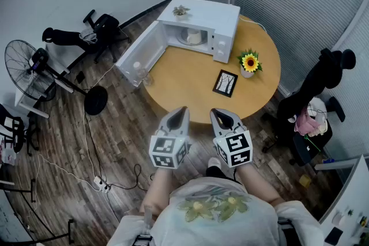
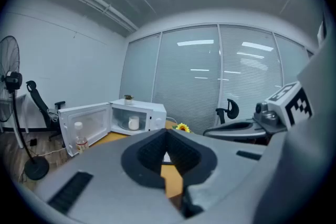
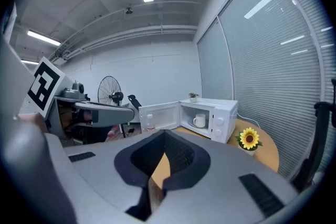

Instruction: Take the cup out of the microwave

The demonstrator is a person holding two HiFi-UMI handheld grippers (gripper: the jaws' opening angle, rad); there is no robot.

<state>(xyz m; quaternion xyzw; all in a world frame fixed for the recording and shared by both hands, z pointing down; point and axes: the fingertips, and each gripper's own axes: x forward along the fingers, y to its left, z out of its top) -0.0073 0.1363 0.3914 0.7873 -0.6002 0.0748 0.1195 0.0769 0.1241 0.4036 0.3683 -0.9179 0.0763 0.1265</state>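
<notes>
You hold both grippers side by side in front of your chest, just at the near edge of the round wooden table (image 1: 190, 86), each one aimed across the tabletop and tipped slightly downward. Your left gripper (image 1: 183, 110) is clenched, its dark pads meeting at the tips with nothing between them. Your right gripper (image 1: 217, 113) looks the same, pads together and empty. Both are well apart from the white box-shaped microwave (image 1: 226, 21) at the far side of the table. Its white door (image 1: 138, 55) hangs fully open toward your left. The white ceramic cup (image 1: 194, 36) stands upright inside the microwave's chamber, on the turntable. A small clear plastic bottle (image 1: 142, 74) stands on the table just beside the open door. A potted yellow sunflower (image 1: 249, 62) and a black-framed picture (image 1: 225, 83) sit to your right of the microwave.
</notes>
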